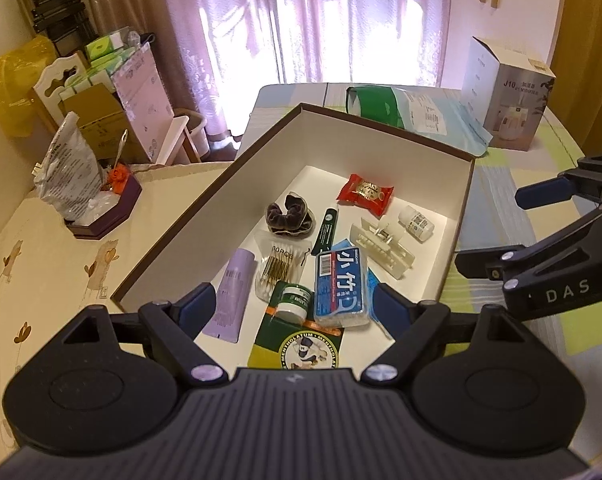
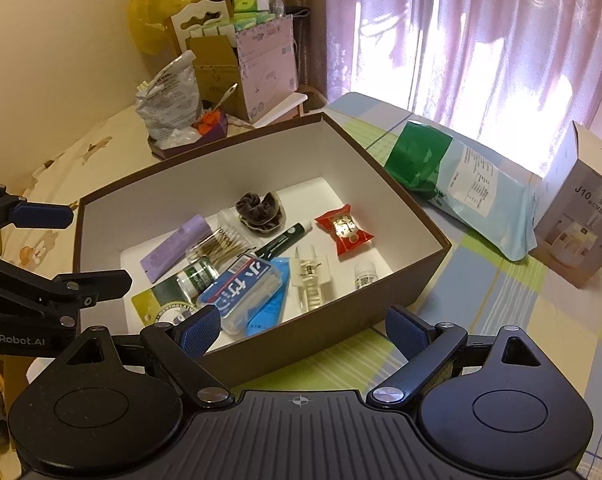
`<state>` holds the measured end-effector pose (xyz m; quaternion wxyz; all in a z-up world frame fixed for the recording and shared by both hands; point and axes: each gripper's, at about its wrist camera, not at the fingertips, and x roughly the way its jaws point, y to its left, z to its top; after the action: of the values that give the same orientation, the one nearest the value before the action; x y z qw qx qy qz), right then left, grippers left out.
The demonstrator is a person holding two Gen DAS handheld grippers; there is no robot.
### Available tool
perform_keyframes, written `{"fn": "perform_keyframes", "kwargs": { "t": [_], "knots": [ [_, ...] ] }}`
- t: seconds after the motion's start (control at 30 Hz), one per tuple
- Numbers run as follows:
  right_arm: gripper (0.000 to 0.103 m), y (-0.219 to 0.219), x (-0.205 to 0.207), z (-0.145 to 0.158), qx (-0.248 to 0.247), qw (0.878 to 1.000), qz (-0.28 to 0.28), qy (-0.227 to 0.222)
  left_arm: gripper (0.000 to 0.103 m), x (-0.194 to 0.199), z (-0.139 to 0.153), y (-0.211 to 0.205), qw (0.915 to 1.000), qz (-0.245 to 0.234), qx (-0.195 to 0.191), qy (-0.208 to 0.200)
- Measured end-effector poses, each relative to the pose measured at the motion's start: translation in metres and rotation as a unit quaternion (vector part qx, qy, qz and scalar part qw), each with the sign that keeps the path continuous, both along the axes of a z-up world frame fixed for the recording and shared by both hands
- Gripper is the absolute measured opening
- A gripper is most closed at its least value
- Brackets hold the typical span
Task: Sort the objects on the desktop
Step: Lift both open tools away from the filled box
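Observation:
A brown box (image 1: 421, 136) (image 2: 421, 216) with a white inside stands on the table. In it lie a dark scrunchie (image 1: 289, 214) (image 2: 259, 208), a red candy packet (image 1: 365, 193) (image 2: 343, 228), a green tube (image 1: 325, 230), a white hair clip (image 1: 385, 246) (image 2: 311, 280), a small white bottle (image 1: 417, 222) (image 2: 365, 276), a purple tube (image 1: 233, 292) (image 2: 177, 246), cotton swabs (image 1: 279, 266), a green jar (image 1: 295, 300) and a blue floss pack (image 1: 341, 280) (image 2: 241, 292). My left gripper (image 1: 297, 304) hovers open and empty over the box's near end. My right gripper (image 2: 301, 330) is open and empty at the box's near wall.
A green and pale blue bag (image 1: 413, 114) (image 2: 461, 188) and a humidifier carton (image 1: 509, 96) (image 2: 577, 216) lie behind the box on the checked cloth. A purple tray (image 1: 101, 216) with a plastic bag stands to the left. Boxes and a chair are stacked beyond the table.

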<state>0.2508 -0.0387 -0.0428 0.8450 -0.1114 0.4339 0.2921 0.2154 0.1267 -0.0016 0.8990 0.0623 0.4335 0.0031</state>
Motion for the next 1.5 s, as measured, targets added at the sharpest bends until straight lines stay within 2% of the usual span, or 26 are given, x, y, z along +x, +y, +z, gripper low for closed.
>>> {"fn": "perform_keyframes", "kwargs": {
  "t": [0.27,0.83,1.5],
  "knots": [
    [0.095,-0.004,-0.011,0.007,0.011,1.0,0.007,-0.006,0.088,-0.018,0.01,-0.001,0.9997,0.017,-0.001,-0.016],
    [0.095,-0.018,-0.022,0.012,0.027,0.999,0.024,-0.009,0.089,-0.042,0.022,-0.017,0.9985,0.045,-0.002,-0.031],
    [0.095,-0.047,-0.028,0.003,0.036,0.998,0.055,0.003,0.089,-0.059,0.004,-0.053,0.9967,0.081,0.003,-0.008]
  ]
}}
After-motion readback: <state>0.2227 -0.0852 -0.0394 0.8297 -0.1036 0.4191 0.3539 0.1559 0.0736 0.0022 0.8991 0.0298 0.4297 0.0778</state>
